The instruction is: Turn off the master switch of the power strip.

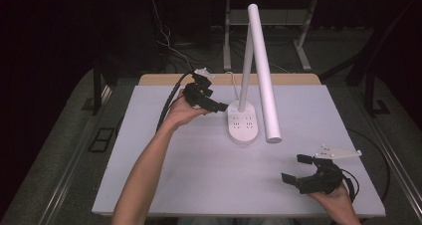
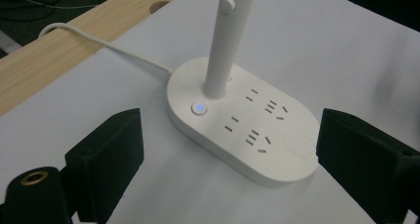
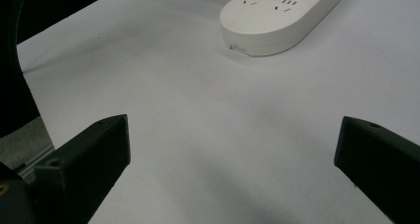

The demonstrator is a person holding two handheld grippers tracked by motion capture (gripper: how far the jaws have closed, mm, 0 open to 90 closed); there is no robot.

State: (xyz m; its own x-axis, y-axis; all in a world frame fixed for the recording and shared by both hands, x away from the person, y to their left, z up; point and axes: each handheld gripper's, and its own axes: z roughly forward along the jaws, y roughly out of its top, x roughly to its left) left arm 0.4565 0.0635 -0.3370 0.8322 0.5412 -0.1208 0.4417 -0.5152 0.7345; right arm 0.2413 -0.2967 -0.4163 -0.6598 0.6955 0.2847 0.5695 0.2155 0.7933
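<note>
So the left gripper (image 1: 225,107) sits with its jaws spread wide and nothing between them, right up at the left end of the white oval plastic lamp base with built-in sockets (image 1: 242,124), close to the small round power button (image 2: 199,108) that glows blue. The base stands mid-table toward the back on the white tabletop (image 1: 199,175), with a slim white post (image 1: 245,70) rising out of it and the long white tube of the lamp head (image 1: 263,75) hanging down to the right. Biggest risk imo: a jaw pushes sideways rather than down, and the whole top-heavy lamp slides or tips, or a jaw clips the post. The thin white cord (image 2: 104,45) runs off the back over the wooden strip (image 2: 54,60), so a snag there drags the base too. The right gripper (image 1: 298,170) is open and empty, parked near the front right corner, well apart from the lamp, close to the table edge. Loads of bare room across the front and left; the tight spots are under the tube and behind the base
</note>
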